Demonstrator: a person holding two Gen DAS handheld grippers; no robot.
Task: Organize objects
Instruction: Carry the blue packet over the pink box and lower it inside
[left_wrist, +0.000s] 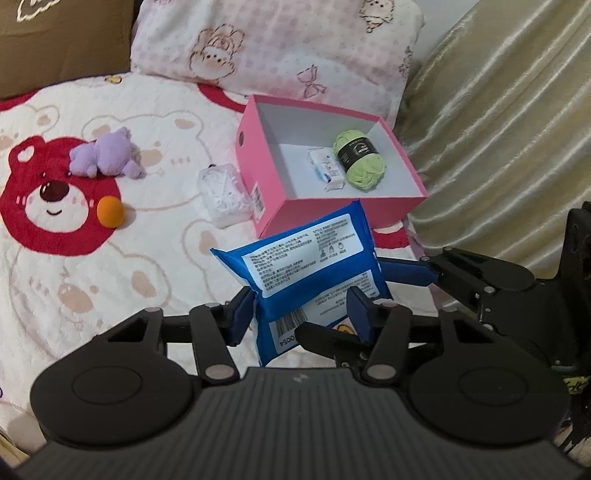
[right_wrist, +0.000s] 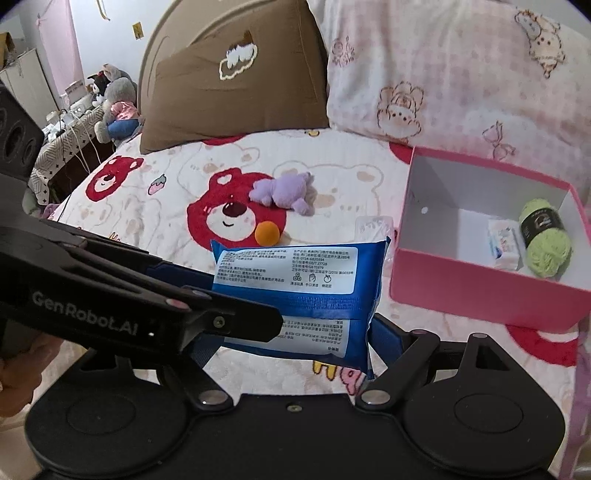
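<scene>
Above the bed's bear-print blanket (left_wrist: 155, 236) I have a blue wipes pack (left_wrist: 310, 266) lifted clear, both claws on it at once. My left claw (left_wrist: 301, 308) is clamped across the near end of the pack, its blue pads pressing either side by the barcode. My right claw (right_wrist: 291, 328) takes the pack along its longer span, pads set wide and touching its two ends; in the left view one right finger (left_wrist: 406, 275) reaches in from the right to the pack's edge. Just beyond the pack, to the right, sits the open pink box (left_wrist: 258, 155), with a ball of green yarn (left_wrist: 360, 160) and a small white tissue packet (left_wrist: 325, 168) lying side by side on its floor against the far right corner. Touching the box's left wall is a clear bag of white bits (left_wrist: 221, 194). Further left on the blanket lie an orange ball (left_wrist: 110, 211) and, just beyond it, a purple plush toy (left_wrist: 105, 155). A pink pillow (left_wrist: 280, 44) and a brown cushion (right_wrist: 232, 74) lean at the far end of the bed.
</scene>
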